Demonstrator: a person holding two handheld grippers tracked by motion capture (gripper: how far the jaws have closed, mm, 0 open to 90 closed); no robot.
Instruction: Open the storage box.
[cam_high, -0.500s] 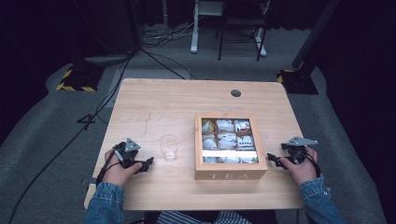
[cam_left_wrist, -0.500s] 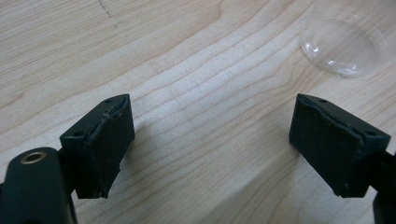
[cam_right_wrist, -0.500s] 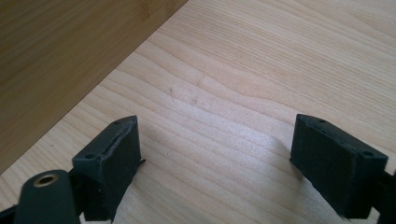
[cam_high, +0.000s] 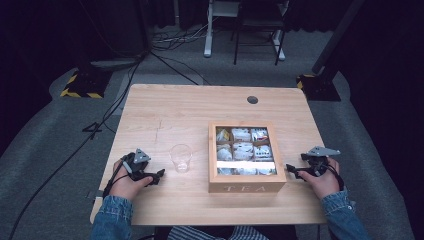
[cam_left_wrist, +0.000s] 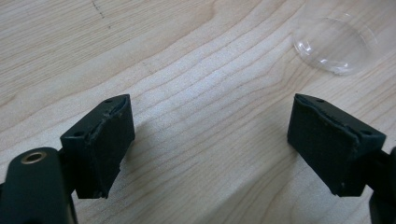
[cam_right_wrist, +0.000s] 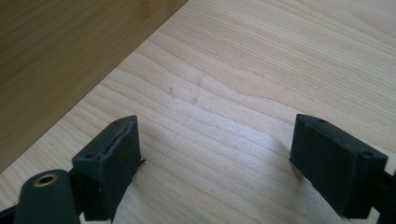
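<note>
Wooden table (cam_high: 165, 110): one clear cup (cam_high: 180, 158), one tea box (cam_high: 246, 184); left tongs (cam_high: 159, 174) and right tongs (cam_high: 291, 170) gape wide, empty.

Wooden table (cam_high: 165, 112): clear cup (cam_high: 180, 157), tea box (cam_high: 246, 184).

Pale wood surface (cam_high: 165, 110), matt with fine grain lines. Clear glossy plastic cup (cam_high: 180, 158). Tea box (cam_high: 247, 187) in smooth, warmer wood with a shiny see-through lid. Left claw (cam_left_wrist: 210, 140) wears matt black, rubbery pads with rough edges.
</note>
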